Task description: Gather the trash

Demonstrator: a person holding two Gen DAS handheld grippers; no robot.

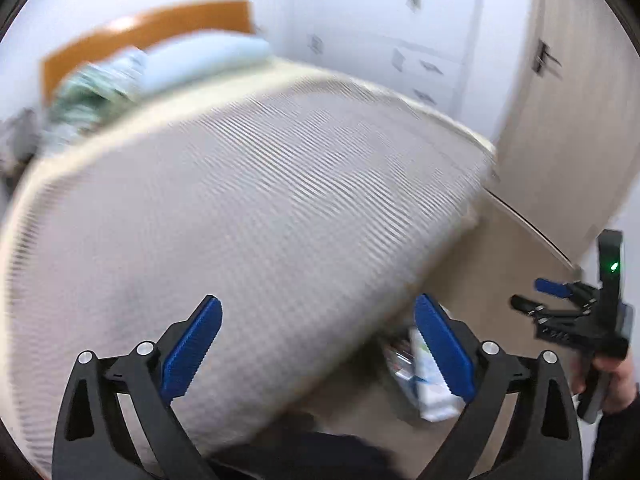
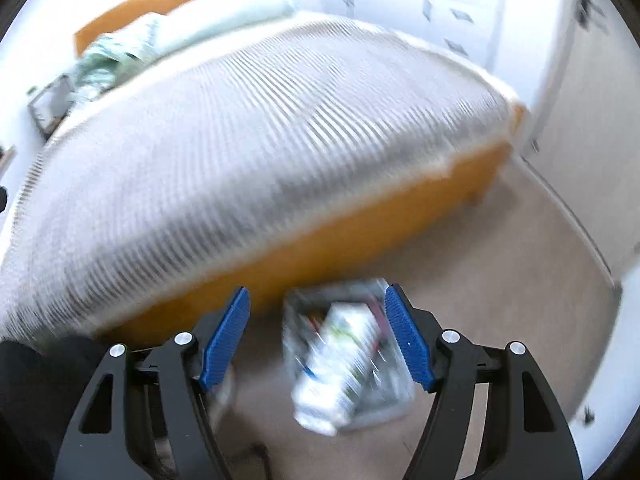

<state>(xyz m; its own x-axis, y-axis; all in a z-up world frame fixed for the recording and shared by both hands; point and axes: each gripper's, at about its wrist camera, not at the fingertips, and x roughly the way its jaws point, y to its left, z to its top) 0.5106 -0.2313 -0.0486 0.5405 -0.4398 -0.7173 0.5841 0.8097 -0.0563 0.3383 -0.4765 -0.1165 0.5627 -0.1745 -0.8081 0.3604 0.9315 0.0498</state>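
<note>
Right wrist: trash (image 2: 344, 356) between fingers (image 2: 408, 340).

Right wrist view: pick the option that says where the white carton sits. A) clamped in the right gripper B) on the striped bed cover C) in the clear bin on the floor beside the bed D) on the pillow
C: the white carton lies in the clear bin on the floor beside the bed, ahead of the open right gripper, which holds nothing.

A beige floor (image 2: 500, 280) carries a clear trash-filled bin (image 2: 384, 396) beside the striped bed (image 2: 240, 140).
</note>
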